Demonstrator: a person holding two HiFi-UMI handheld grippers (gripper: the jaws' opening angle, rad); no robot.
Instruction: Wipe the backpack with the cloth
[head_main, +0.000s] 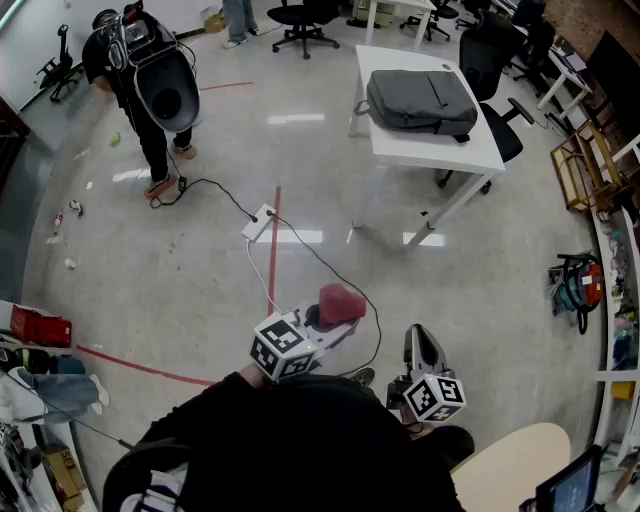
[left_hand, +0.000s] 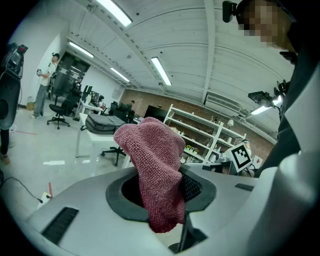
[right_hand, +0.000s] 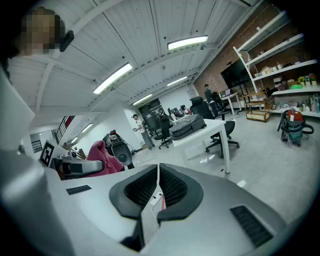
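Observation:
A grey backpack (head_main: 420, 102) lies flat on a white table (head_main: 440, 150) well ahead of me; it also shows far off as the backpack (left_hand: 102, 123) and the backpack (right_hand: 186, 125) in the gripper views. My left gripper (head_main: 335, 318) is shut on a pink-red cloth (head_main: 340, 302), which bunches up between the jaws and fills the cloth (left_hand: 157, 172) in the left gripper view. The cloth (right_hand: 102, 155) also appears at the left of the right gripper view. My right gripper (head_main: 422, 345) is shut with nothing between its jaws (right_hand: 156, 192). Both grippers are held close to my body, over the floor.
A power strip (head_main: 259, 222) with a black cable lies on the floor between me and the table. A person (head_main: 150, 90) with equipment stands at the far left. Office chairs (head_main: 490, 70) surround the table. Shelves and a vacuum (head_main: 578, 285) line the right side.

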